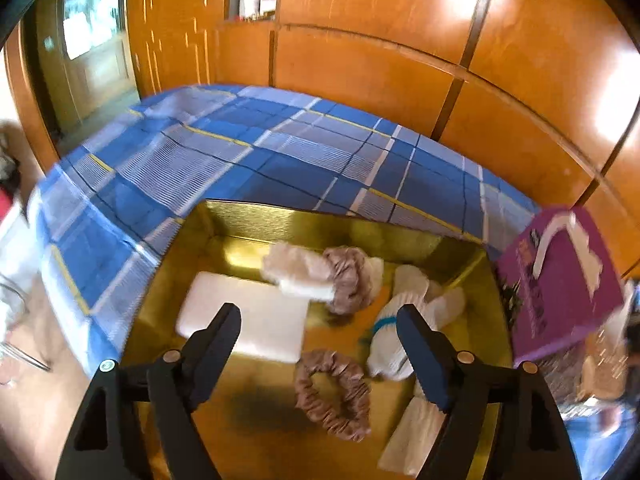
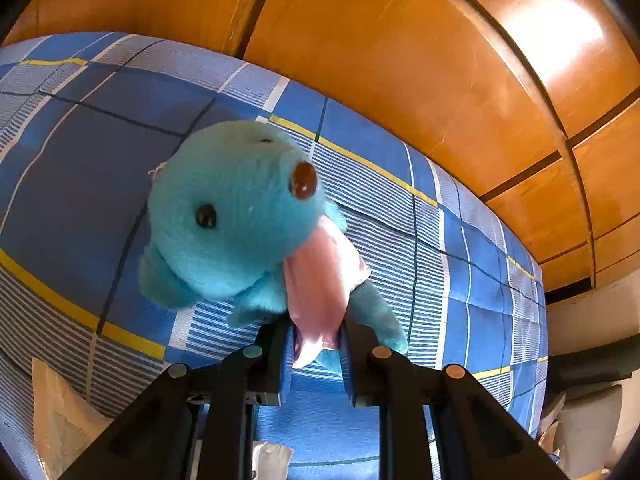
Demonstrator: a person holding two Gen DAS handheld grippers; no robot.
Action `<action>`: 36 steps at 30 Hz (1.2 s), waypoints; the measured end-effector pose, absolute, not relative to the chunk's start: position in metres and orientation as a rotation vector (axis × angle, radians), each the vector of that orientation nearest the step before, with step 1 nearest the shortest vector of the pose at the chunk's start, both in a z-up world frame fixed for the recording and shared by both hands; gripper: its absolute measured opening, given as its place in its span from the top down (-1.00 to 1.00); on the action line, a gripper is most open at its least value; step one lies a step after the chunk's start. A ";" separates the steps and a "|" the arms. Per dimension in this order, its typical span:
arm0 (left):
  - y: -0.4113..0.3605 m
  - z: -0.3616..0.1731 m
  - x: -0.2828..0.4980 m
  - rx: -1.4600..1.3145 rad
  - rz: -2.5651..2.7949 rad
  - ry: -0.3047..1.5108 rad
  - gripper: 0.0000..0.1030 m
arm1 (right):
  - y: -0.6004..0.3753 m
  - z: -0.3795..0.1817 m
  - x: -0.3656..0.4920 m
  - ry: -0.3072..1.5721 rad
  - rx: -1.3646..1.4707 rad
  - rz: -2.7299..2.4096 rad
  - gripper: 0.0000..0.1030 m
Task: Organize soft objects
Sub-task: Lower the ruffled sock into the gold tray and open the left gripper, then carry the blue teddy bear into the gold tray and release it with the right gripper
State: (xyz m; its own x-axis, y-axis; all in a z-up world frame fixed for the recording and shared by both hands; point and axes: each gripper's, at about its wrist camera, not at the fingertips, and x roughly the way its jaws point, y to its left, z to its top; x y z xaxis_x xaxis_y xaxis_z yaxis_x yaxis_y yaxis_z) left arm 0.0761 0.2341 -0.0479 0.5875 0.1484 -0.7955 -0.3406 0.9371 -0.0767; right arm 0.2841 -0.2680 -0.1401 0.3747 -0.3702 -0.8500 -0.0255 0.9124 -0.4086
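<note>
In the left wrist view my left gripper [image 1: 320, 316] hangs open above a gold box [image 1: 224, 224] that lies on the bed, with nothing between its fingers. Inside the box lie a white foam pad [image 1: 248, 320], a brown scrunchie [image 1: 332, 392], a second brown scrunchie [image 1: 350, 280] with a fluffy white piece [image 1: 296, 268] beside it, and a white plush with a teal collar [image 1: 400, 320]. In the right wrist view my right gripper [image 2: 316, 344] is shut on the turquoise plush toy [image 2: 232, 216], pinching it at its pink cloth [image 2: 320, 280], above the bed.
A blue plaid bedsheet [image 1: 208, 160] covers the bed, and orange wooden wardrobe panels [image 1: 400, 60] stand behind it. A purple box [image 1: 560, 280] leans at the gold box's right side. A plastic bag [image 2: 60, 412] lies at the lower left of the right wrist view.
</note>
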 end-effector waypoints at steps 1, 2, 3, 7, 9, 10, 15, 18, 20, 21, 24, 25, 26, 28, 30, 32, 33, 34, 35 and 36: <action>0.228 -0.047 0.070 -0.198 0.286 0.892 -0.54 | -0.269 -0.139 0.284 1.173 -0.374 -0.228 0.67; 0.225 -0.047 0.067 -0.189 0.280 0.885 -0.54 | -0.273 -0.137 0.285 1.175 -0.360 -0.228 0.67; 0.220 -0.046 0.060 -0.183 0.273 0.876 -0.54 | -0.275 -0.135 0.286 1.183 -0.329 -0.228 0.67; 0.211 -0.044 0.046 -0.200 0.243 0.870 -0.54 | -0.280 -0.117 0.286 1.171 -0.220 -0.201 0.68; 0.207 -0.045 0.043 -0.210 0.226 0.876 -0.54 | -0.277 -0.105 0.283 1.153 -0.203 -0.174 0.69; 0.205 -0.045 0.042 -0.211 0.222 0.878 -0.54 | -0.274 -0.099 0.281 1.146 -0.197 -0.159 0.69; 0.193 -0.041 0.036 -0.207 0.197 0.856 -0.54 | -0.263 -0.072 0.272 1.120 -0.141 -0.086 0.68; 0.185 -0.034 0.030 -0.178 0.177 0.829 -0.54 | -0.253 -0.053 0.270 1.112 -0.111 -0.029 0.68; 0.182 -0.031 0.027 -0.167 0.166 0.819 -0.54 | -0.244 -0.040 0.267 1.098 -0.102 0.007 0.68; 0.181 -0.029 0.025 -0.165 0.160 0.810 -0.54 | -0.239 -0.032 0.265 1.089 -0.097 0.026 0.68; 0.179 -0.024 0.019 -0.152 0.152 0.793 -0.54 | -0.221 -0.010 0.259 1.064 -0.095 0.083 0.68; 0.178 -0.022 0.018 -0.150 0.152 0.788 -0.55 | -0.213 -0.003 0.257 1.059 -0.092 0.103 0.68; 0.179 -0.021 0.017 -0.151 0.151 0.785 -0.57 | -0.206 0.002 0.255 1.057 -0.088 0.119 0.68; 0.180 -0.018 0.013 -0.158 0.146 0.778 -0.57 | -0.187 0.017 0.251 1.043 -0.083 0.164 0.68; 0.183 -0.017 0.009 -0.161 0.150 0.774 -0.57 | -0.168 0.029 0.247 1.024 -0.086 0.207 0.68; 0.185 -0.017 0.006 -0.164 0.152 0.777 -0.57 | -0.141 0.042 0.242 1.003 -0.100 0.260 0.68; 0.186 -0.017 0.004 -0.165 0.155 0.779 -0.57 | -0.130 0.047 0.239 0.993 -0.107 0.286 0.68; 0.187 -0.018 0.002 -0.165 0.157 0.781 -0.57 | -0.120 0.051 0.235 0.984 -0.110 0.307 0.68; 0.188 -0.019 0.000 -0.165 0.158 0.782 -0.58 | -0.106 0.057 0.230 0.972 -0.111 0.340 0.68; 0.189 -0.020 -0.001 -0.166 0.159 0.783 -0.58 | -0.097 0.060 0.227 0.966 -0.111 0.364 0.68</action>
